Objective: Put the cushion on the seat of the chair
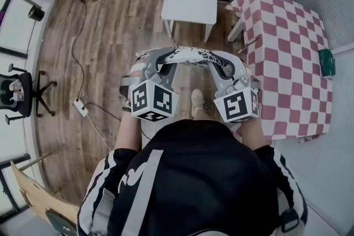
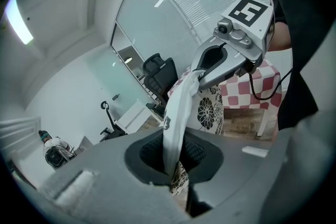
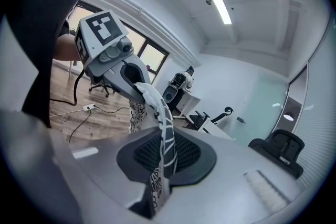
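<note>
We've got the chair (image 1: pixel 189 0) at 12 o'clock. The cushion (image 1: pixel 188 55) is in the air short of it, slung between our hands. The left gripper (image 1: pixel 145 62) is clenched on its 9 o'clock edge, the right gripper (image 1: pixel 225 65) on the 3 o'clock edge, both angled slightly down.

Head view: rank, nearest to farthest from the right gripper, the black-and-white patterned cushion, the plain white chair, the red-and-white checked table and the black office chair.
From the right gripper:
1. patterned cushion, clamped in its jaws
2. checked table, close on the right
3. white chair, ahead
4. black office chair, far left
</note>
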`<state>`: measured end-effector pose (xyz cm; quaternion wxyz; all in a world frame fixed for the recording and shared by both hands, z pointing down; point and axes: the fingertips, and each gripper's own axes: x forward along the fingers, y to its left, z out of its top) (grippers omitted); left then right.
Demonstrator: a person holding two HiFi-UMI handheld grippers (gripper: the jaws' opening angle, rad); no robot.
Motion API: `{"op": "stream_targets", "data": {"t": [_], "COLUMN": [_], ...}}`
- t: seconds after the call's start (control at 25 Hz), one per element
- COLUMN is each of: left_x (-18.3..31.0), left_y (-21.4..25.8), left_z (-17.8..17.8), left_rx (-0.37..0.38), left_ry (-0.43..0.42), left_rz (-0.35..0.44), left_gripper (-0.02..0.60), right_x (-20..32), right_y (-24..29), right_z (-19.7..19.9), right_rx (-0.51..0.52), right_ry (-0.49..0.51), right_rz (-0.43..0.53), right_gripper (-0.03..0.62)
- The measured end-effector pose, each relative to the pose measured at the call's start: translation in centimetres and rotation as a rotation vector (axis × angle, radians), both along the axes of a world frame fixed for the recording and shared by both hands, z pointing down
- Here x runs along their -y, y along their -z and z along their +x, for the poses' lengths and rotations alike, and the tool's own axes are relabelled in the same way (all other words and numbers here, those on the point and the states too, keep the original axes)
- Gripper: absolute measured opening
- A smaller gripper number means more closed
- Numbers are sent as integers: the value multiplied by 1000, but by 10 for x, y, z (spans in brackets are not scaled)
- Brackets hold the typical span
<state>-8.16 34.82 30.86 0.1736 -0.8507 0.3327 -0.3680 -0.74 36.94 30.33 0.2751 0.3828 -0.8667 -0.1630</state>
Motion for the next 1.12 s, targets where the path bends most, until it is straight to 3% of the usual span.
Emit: {"op": "stream_targets", "data": {"t": [1.12], "left_x": [124], "left_y": [0], "left_z": [49], "left_rx": [4], "left_ry": [46], "left_rz": [-1], "left_gripper": [21], "right_x": [126], "right_y": [6], "right_z": [46], "right_rx": [16], "right_ry": [56], "right_rz": [-27], "right_gripper": [18]}}
